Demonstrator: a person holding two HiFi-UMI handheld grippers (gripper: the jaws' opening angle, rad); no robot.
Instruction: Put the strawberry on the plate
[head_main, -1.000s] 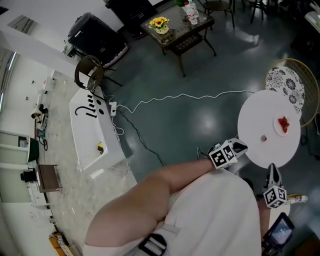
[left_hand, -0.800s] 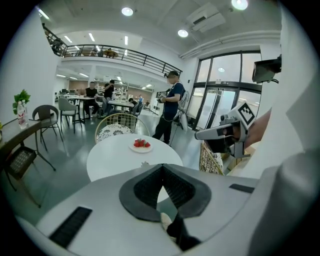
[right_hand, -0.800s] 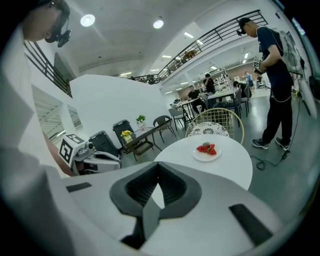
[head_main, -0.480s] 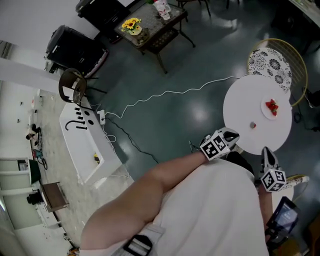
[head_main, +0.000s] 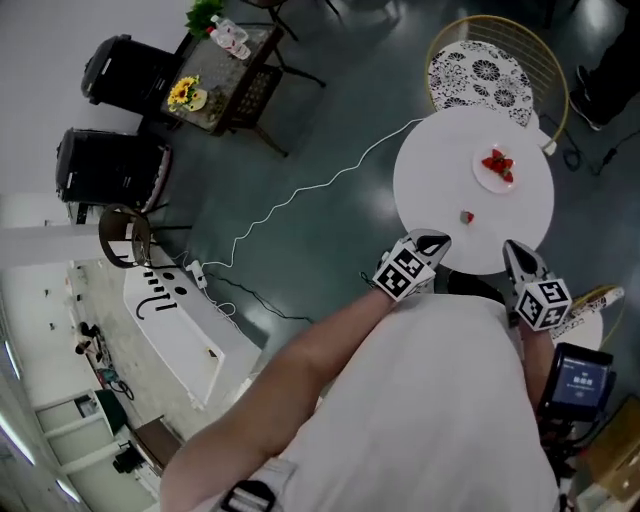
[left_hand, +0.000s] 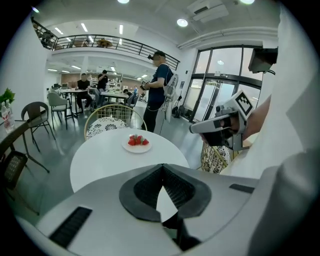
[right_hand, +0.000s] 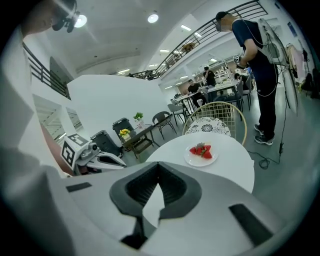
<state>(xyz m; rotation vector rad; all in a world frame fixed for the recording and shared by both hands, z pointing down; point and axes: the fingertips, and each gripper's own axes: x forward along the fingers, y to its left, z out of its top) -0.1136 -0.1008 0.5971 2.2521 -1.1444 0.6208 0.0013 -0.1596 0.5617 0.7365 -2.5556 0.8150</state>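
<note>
A small white plate (head_main: 495, 170) with a few strawberries on it sits on the far right side of a round white table (head_main: 430, 180). One loose strawberry (head_main: 466, 216) lies on the table nearer to me. My left gripper (head_main: 433, 241) hovers at the table's near edge, shut and empty. My right gripper (head_main: 511, 248) is beside it at the same edge, also shut with nothing held. The plate (left_hand: 137, 144) shows ahead of the shut left gripper (left_hand: 162, 167), and the plate (right_hand: 201, 154) shows ahead of the right gripper (right_hand: 158, 166). The loose strawberry is hidden in both gripper views.
A gold wire chair with a patterned cushion (head_main: 485, 70) stands behind the table. A white cable (head_main: 300, 195) runs across the dark floor. A side table with flowers (head_main: 215, 75) is far left. A person (left_hand: 162, 85) stands beyond the chair.
The view has swung: the table now sits higher and more central. Both grippers have come up to its near edge, still shut.
</note>
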